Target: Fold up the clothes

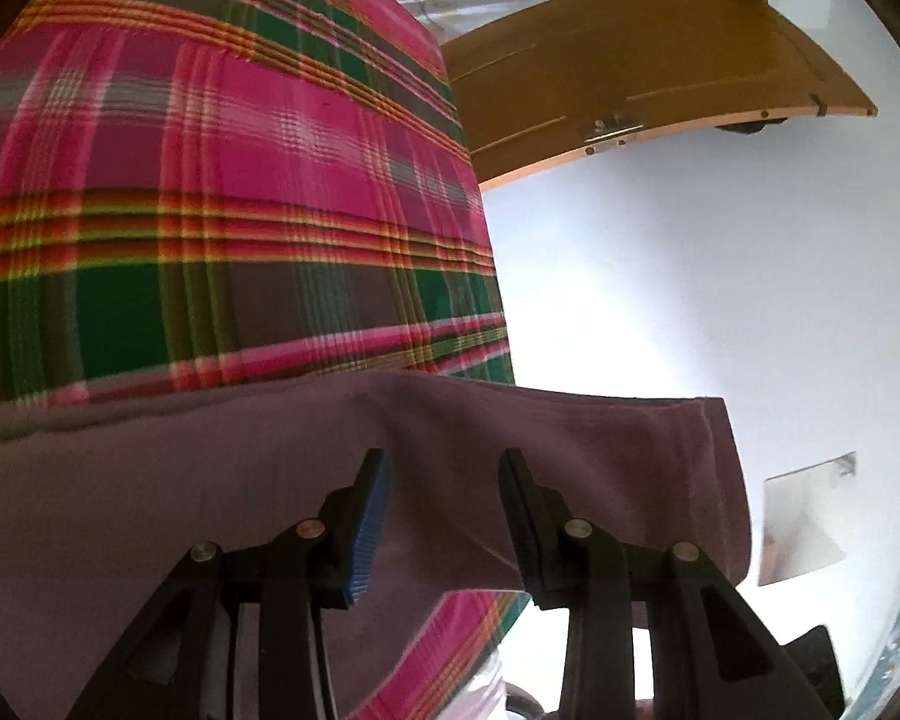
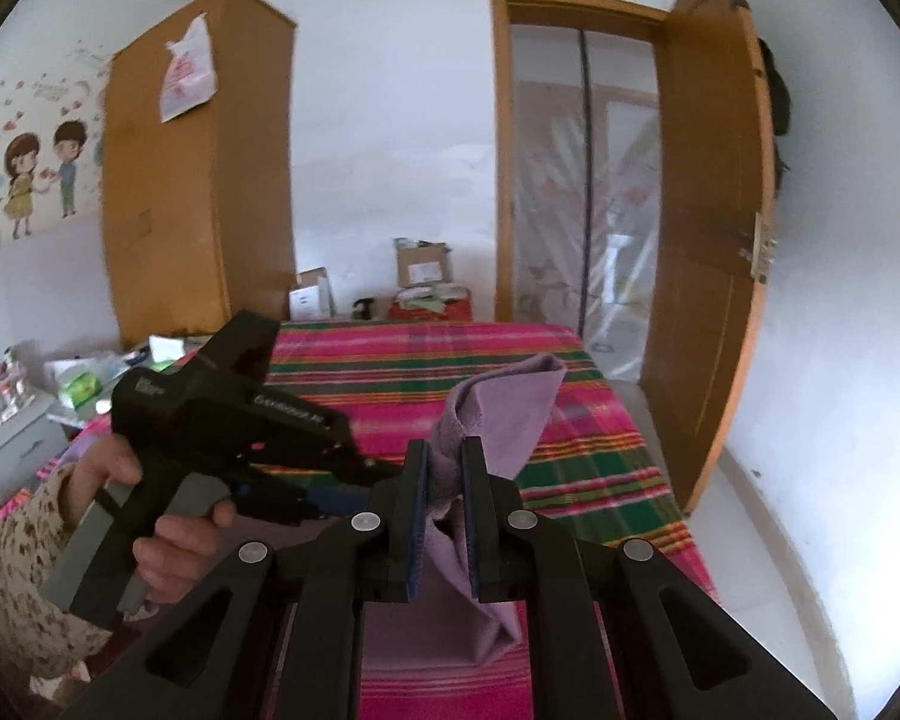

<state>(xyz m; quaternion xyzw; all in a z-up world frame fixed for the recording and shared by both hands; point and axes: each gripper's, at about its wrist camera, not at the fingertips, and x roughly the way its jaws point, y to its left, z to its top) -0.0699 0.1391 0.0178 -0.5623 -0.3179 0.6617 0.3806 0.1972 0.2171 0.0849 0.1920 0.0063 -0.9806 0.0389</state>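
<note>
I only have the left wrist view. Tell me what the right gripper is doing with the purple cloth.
Observer: The right gripper is shut on a bunched fold of the soft purple cloth; one corner stands up above its fingers.
Operator: Say where my left gripper sits beside it.
Observer: A hand in a floral sleeve holds the black left gripper just left of the right one, nose toward the same cloth.
Operator: Report what lies past the far end of the bed.
Observer: Beyond the pink-and-green plaid bed cover, cardboard boxes stand against the white wall, next to a tall wooden wardrobe.
</note>
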